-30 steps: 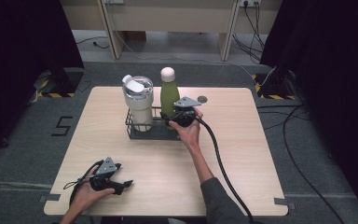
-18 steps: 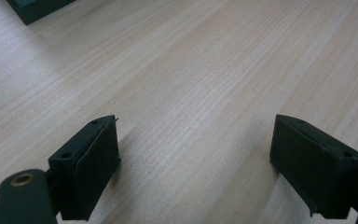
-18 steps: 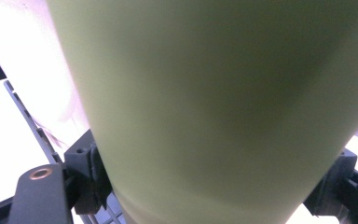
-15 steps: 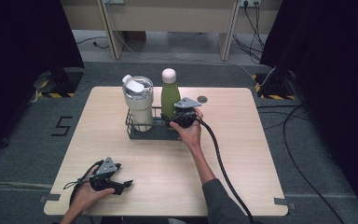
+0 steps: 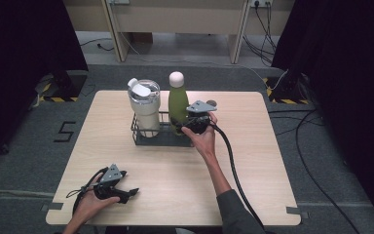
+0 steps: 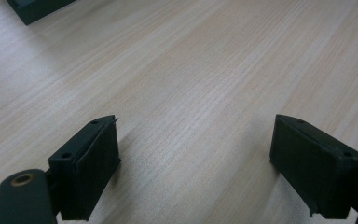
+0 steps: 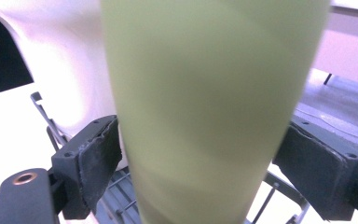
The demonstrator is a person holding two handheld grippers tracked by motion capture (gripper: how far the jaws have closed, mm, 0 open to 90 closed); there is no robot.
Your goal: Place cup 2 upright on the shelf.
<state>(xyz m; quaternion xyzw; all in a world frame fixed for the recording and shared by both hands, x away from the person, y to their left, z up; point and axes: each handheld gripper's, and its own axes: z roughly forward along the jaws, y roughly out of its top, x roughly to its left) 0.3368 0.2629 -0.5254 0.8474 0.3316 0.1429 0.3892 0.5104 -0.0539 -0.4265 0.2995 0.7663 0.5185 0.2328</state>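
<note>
A green bottle (image 5: 177,105) with a white cap stands upright in a black wire basket (image 5: 148,139) at the table's middle back, beside a white lidded tumbler (image 5: 144,105). My right gripper (image 5: 182,127) reaches the bottle's lower body from the right. In the right gripper view the bottle (image 7: 205,116) stands between the pads (image 7: 95,163). The jaws have just been opening, and the pads sit right at its sides without pressing. My left gripper (image 5: 129,193) rests near the table's front left, jaws wide apart over bare wood (image 6: 196,154).
A small grey disc (image 5: 212,103) lies on the table just behind the right hand. The right gripper's black cable (image 5: 233,165) trails back across the table's right half. A dark corner of the basket (image 6: 37,9) shows in the left gripper view.
</note>
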